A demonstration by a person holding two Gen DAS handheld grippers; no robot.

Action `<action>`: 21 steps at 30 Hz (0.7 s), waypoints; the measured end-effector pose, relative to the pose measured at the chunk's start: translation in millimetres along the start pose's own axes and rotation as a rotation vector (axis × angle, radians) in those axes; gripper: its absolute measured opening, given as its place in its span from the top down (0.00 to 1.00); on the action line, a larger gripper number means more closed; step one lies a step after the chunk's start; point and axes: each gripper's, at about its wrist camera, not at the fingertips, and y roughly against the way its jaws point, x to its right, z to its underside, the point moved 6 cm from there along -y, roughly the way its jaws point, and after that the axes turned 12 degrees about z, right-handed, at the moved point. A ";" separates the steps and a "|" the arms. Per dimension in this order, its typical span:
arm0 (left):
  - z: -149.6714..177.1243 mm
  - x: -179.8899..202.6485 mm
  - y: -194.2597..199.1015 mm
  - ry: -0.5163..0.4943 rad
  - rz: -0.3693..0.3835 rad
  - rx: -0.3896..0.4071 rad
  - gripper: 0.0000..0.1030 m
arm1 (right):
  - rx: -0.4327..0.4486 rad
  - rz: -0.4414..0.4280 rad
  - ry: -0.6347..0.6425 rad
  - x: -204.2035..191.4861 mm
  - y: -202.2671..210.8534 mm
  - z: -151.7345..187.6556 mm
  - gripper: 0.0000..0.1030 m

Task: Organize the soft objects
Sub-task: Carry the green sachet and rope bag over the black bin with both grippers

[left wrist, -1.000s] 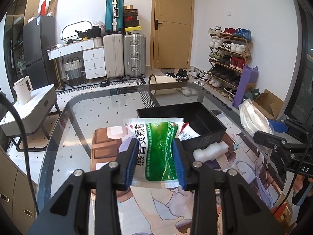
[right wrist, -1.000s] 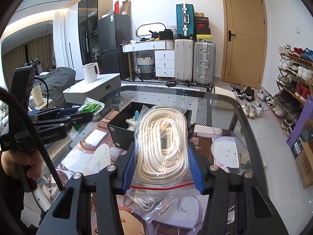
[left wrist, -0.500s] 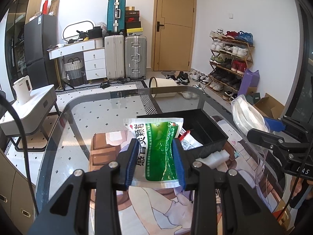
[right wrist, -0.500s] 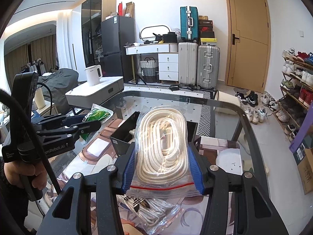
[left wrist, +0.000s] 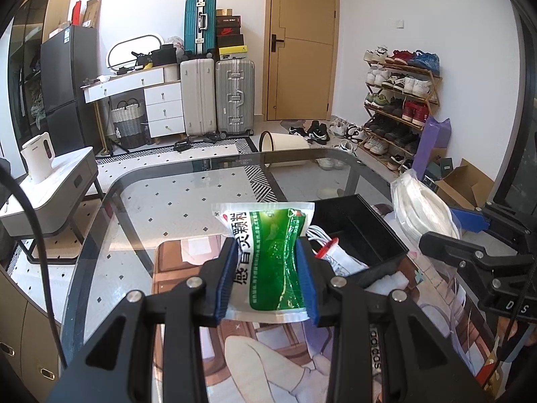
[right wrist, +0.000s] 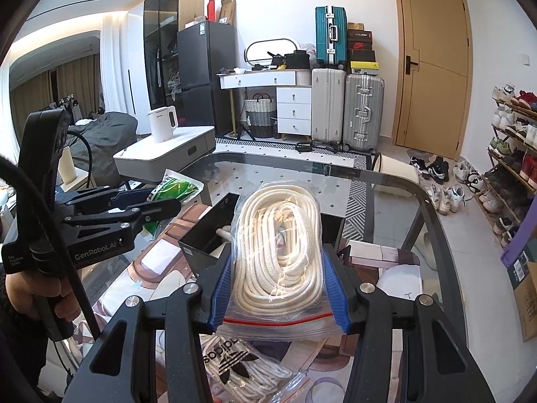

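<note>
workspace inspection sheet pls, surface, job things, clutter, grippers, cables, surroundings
surface: glass table with an illustrated mat on it.
job's things: green sachet in the left gripper; bagged white rope in the right gripper; black bin on the mat, already holding some white items.
clutter: adidas-printed rope bag lying on the mat below the right gripper; white packet beside the bin.
grippers: both shut on their loads, held above the table.
cables: black cable running along the left gripper's handle.
surroundings: suitcases, door, shoe rack, white kettle.
</note>
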 end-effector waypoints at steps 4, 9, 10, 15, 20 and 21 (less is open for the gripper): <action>-4.7 -3.2 -13.0 0.004 0.006 -0.007 0.67 | -0.009 0.001 0.004 2.0 -9.1 -3.0 0.51; -8.7 -6.1 -20.8 0.008 0.004 -0.007 0.67 | -0.018 0.005 0.009 2.4 -18.6 -5.4 0.51; -9.3 -6.9 -23.5 0.010 0.004 -0.005 0.67 | -0.020 0.007 0.009 3.8 -20.5 -5.0 0.51; -11.4 -13.3 -39.2 0.024 0.015 -0.009 0.67 | -0.042 0.005 0.006 7.0 -35.5 -6.0 0.51; -10.4 -13.1 -53.7 0.028 0.028 -0.023 0.67 | -0.066 0.003 0.013 6.2 -48.8 -3.9 0.51; -10.7 -15.6 -56.0 0.026 0.028 -0.023 0.67 | -0.074 0.000 0.016 5.3 -52.4 -3.6 0.51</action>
